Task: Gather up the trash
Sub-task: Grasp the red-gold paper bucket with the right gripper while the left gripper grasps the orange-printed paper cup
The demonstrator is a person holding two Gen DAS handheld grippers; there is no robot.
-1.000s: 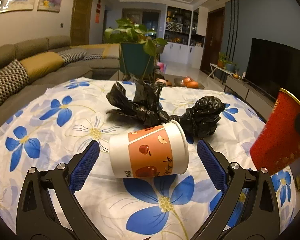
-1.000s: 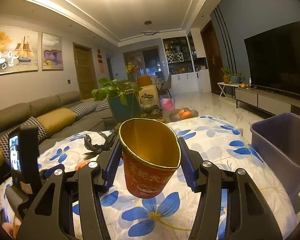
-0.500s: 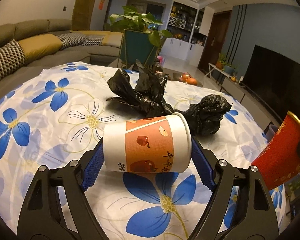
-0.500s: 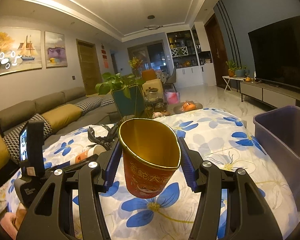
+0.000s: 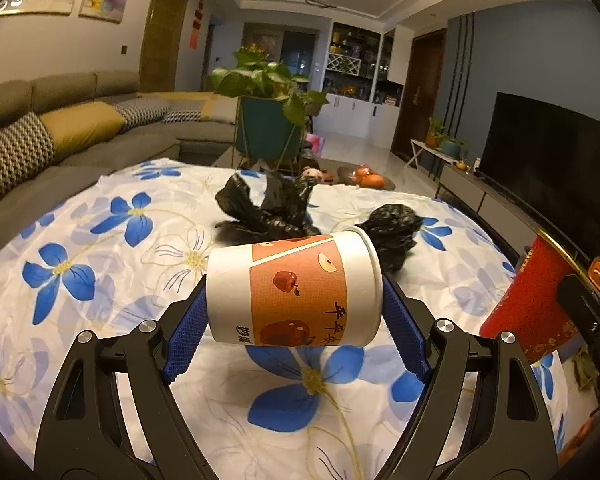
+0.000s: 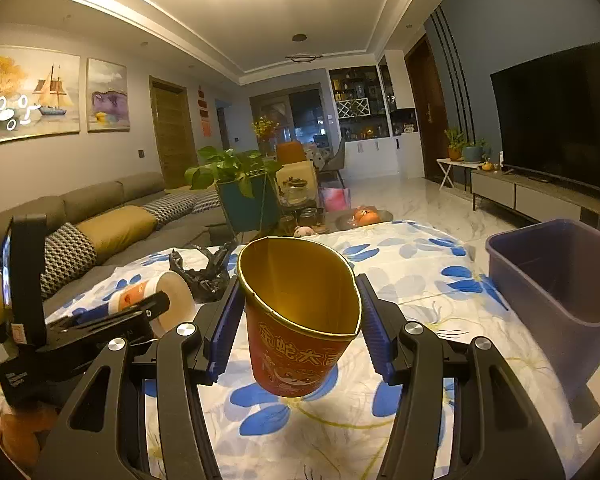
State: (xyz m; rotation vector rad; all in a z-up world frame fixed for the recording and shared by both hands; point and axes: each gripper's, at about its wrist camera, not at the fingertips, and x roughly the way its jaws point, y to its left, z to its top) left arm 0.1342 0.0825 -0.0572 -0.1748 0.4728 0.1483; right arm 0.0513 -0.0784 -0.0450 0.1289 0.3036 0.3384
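Observation:
My left gripper (image 5: pixel 295 316) is shut on a white and orange paper cup (image 5: pixel 293 290) with apple prints. It holds the cup sideways, lifted above the flowered tablecloth (image 5: pixel 99 248). My right gripper (image 6: pixel 297 320) is shut on a red paper cup (image 6: pixel 300 320) with a gold inside, squeezed oval and held above the table. The red cup also shows at the right edge of the left wrist view (image 5: pixel 536 300). Two crumpled black plastic bags (image 5: pixel 271 208) (image 5: pixel 392 232) lie on the cloth behind the white cup. The white cup shows in the right wrist view (image 6: pixel 155 300).
A purple plastic bin (image 6: pixel 560 280) stands at the table's right side. A potted plant (image 5: pixel 271 120) in a teal pot stands beyond the far edge. A grey sofa (image 5: pixel 59 128) runs along the left. A TV (image 5: pixel 552 152) is on the right wall.
My left gripper closed on the white cup and lifted it off the cloth. My right gripper kept hold of the red cup and rose slightly.

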